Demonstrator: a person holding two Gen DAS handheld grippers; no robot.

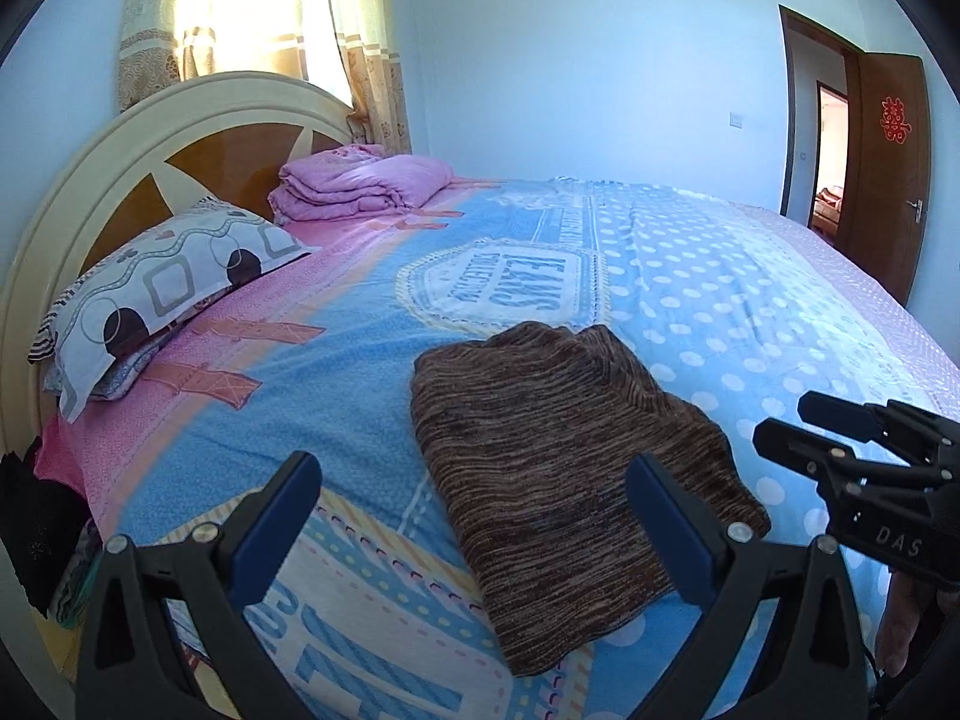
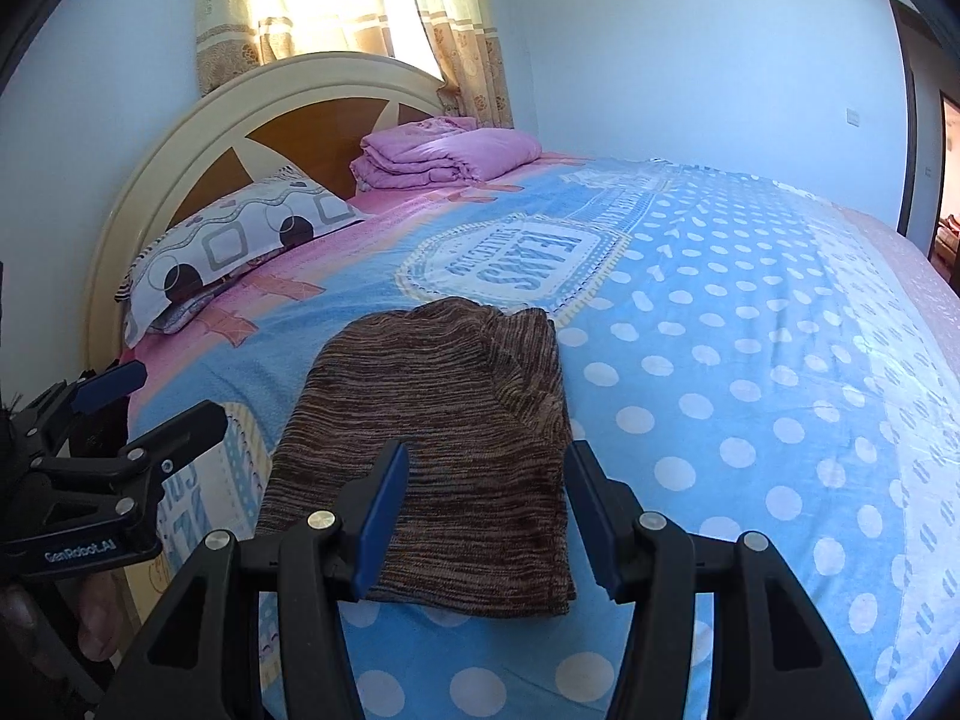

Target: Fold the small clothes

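A brown striped knit garment (image 1: 564,468) lies folded into a rough rectangle on the blue bedspread (image 1: 372,372); it also shows in the right wrist view (image 2: 444,438). My left gripper (image 1: 474,474) is open and empty, held above the garment's near left part. My right gripper (image 2: 486,468) is open and empty, held above the garment's near edge. The right gripper (image 1: 840,438) shows at the right of the left wrist view. The left gripper (image 2: 126,408) shows at the left of the right wrist view.
A patterned pillow (image 1: 162,282) and a folded pink quilt (image 1: 360,180) lie by the headboard (image 1: 120,180). A curtained window (image 1: 258,12) is behind it. An open wooden door (image 1: 888,168) is at the far right. Dark clothes (image 1: 36,528) hang at the bed's left edge.
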